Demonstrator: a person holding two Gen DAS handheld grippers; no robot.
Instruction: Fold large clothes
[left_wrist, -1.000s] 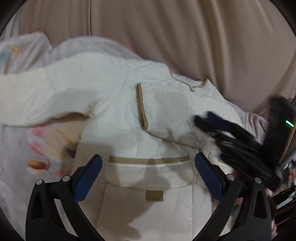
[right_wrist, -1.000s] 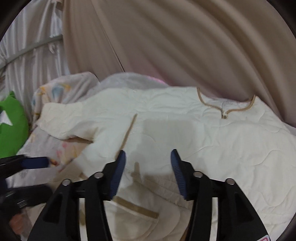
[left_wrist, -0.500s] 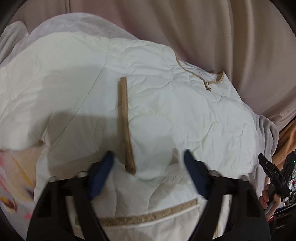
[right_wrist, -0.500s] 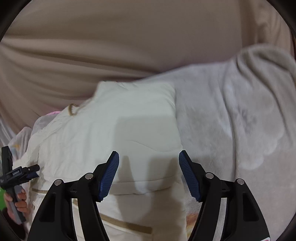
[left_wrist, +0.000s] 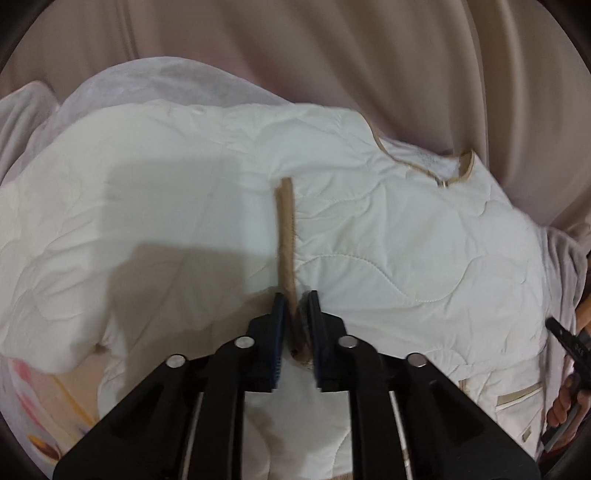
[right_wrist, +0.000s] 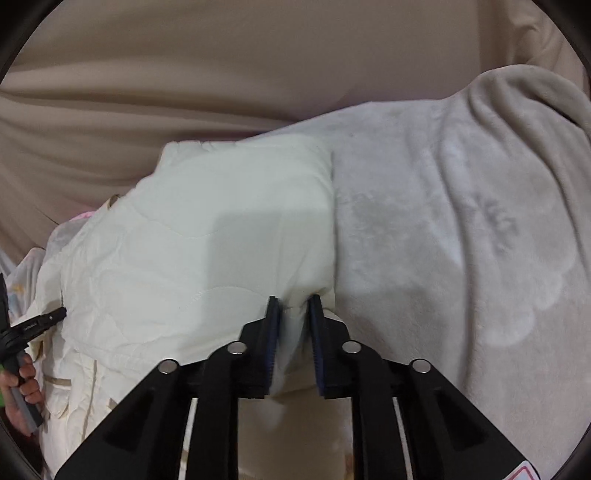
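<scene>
The left gripper (left_wrist: 295, 301) has just been closing, and its jaws now pinch the near end of the tan trim (left_wrist: 286, 236) on the cream quilted jacket (left_wrist: 388, 240). That trim runs straight away from the gripper, so the strip's long axis lines up with the fingers. The right gripper (right_wrist: 293, 304) has also just been closing; its jaws clamp a bunched bit of the jacket's right-hand edge, which likewise runs away from it towards the far corner.

The jacket lies spread across the bed, neckline (left_wrist: 439, 173) at the far end towards the curtain (left_wrist: 332, 48), pockets near the person. Each gripper holds its own side, so I'd judge the next move to be a lift and carry of one or both edges across the body.

To the right of the jacket's edge the grey blanket (right_wrist: 461, 240) gives open, soft room. Left of the trim, more jacket spreads wide, with patterned bedding (left_wrist: 48, 398) at the near left corner. The curtain hangs close behind, so there's little room to travel that way.
</scene>
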